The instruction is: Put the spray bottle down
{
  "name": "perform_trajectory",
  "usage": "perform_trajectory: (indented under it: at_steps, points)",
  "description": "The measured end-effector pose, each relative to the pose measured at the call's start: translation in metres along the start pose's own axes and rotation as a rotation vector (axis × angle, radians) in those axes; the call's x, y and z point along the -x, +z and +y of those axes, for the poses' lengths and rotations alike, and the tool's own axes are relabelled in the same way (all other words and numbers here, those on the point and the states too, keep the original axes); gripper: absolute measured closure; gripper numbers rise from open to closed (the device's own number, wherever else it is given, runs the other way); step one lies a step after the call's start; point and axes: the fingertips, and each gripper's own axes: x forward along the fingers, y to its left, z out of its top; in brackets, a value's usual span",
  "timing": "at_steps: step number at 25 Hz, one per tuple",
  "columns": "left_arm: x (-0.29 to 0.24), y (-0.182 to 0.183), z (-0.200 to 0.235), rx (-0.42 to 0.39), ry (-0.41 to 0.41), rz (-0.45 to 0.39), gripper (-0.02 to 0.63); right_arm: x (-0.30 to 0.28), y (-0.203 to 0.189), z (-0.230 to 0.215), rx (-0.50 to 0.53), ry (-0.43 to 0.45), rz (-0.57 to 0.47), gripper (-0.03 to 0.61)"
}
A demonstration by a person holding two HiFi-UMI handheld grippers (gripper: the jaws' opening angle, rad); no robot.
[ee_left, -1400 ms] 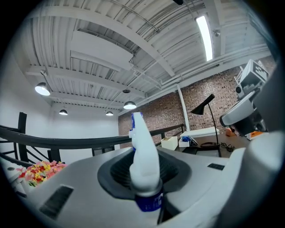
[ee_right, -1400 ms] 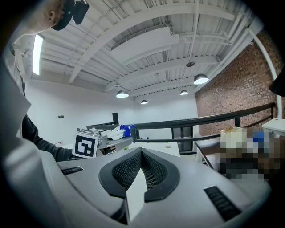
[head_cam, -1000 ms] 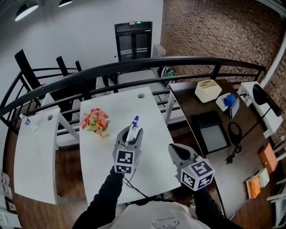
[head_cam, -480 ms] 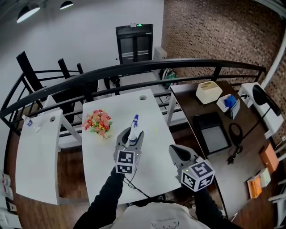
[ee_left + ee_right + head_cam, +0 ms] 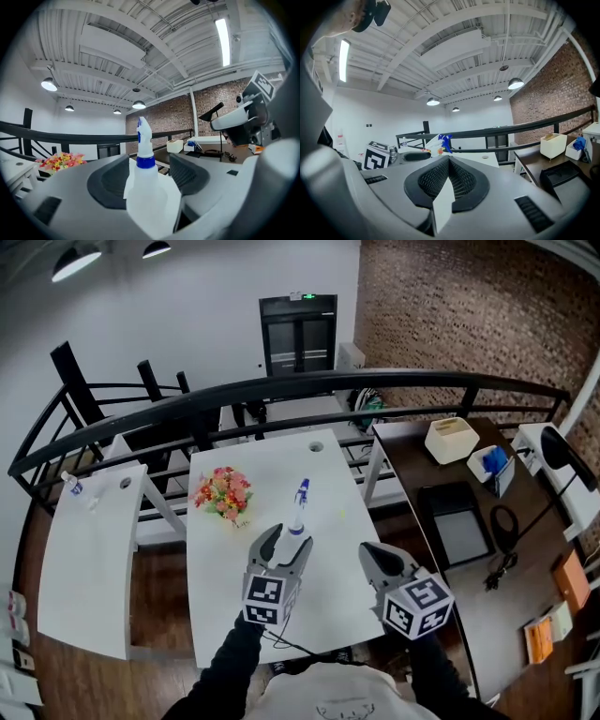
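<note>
Translucent white plastic spray bottle (image 5: pixel 149 187): smooth frosted body, glossy blue plastic collar, moulded white-and-blue trigger head.
Long white surface (image 5: pixel 220 559): smooth, matt, laminate-like top.
Grey right gripper (image 5: pixel 449 161): matt moulded plastic shell; jaws lined with dark cross-hatched pads of rubbery look.
Curved black railing (image 5: pixel 281 385): painted metal, slight sheen.
Red-brown brick wall (image 5: pixel 450 315): rough, matt, pale mortar joints.
Dark brown desk (image 5: pixel 403 463): wood-grain look, low sheen.
Brown plank floor (image 5: pixel 159 594): wood, semi-gloss.
Pink-and-orange flower bunch (image 5: pixel 223 493): cloth, plastic or real cannot be told.
White ribbed ceiling (image 5: pixel 117 28): corrugated sheet metal, painted matt.
</note>
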Motion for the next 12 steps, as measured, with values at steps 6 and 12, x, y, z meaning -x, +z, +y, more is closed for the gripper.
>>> perform_trajectory:
  at_steps: [6,12]
  points:
    - [0.068,-0.001,0.013,0.147,0.031,0.013,0.401,-0.015,0.007,0.013,-0.009,0.031,-0.028,0.597]
    - [0.113,0.013,0.044,0.162,0.174,0.049,0.624,-0.026,0.019,0.020,-0.004,0.053,-0.051,0.597]
